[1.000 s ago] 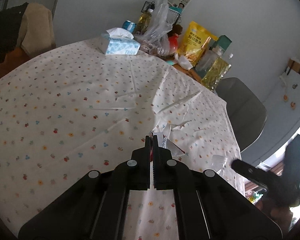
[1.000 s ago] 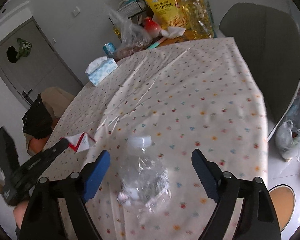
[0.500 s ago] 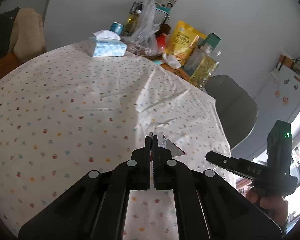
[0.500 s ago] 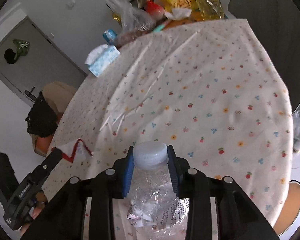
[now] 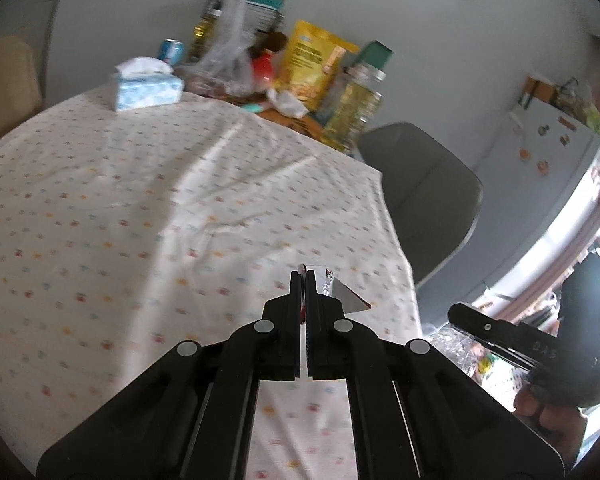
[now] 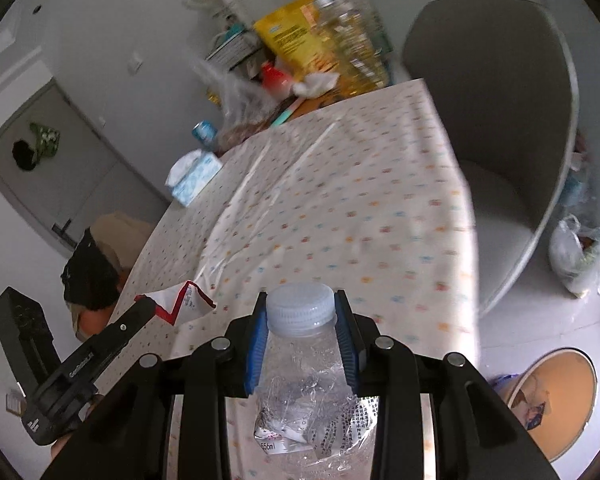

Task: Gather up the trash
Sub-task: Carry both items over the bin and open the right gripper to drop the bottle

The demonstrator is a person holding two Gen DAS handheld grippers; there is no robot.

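Observation:
My left gripper (image 5: 304, 278) is shut on a torn white and red wrapper (image 5: 342, 294) and holds it above the flowered tablecloth (image 5: 140, 208). The wrapper also shows in the right wrist view (image 6: 180, 300), held at the tip of the left gripper (image 6: 142, 300). My right gripper (image 6: 302, 316) is shut on the neck of a crushed clear plastic bottle (image 6: 304, 396) with a white cap, lifted off the table. The right gripper also shows in the left wrist view (image 5: 456, 312).
A tissue box (image 5: 146, 88), a can, oil bottles (image 5: 354, 106), a yellow snack bag (image 5: 312, 64) and plastic bags crowd the table's far side. A grey chair (image 6: 500, 120) stands beside the table. A lined bin (image 6: 556, 388) and a filled plastic bag (image 6: 584, 256) are on the floor at right.
My right gripper closed on the bottle and lifted it off the table towards the table's right edge. My left gripper, still holding the wrapper, rose and moved right.

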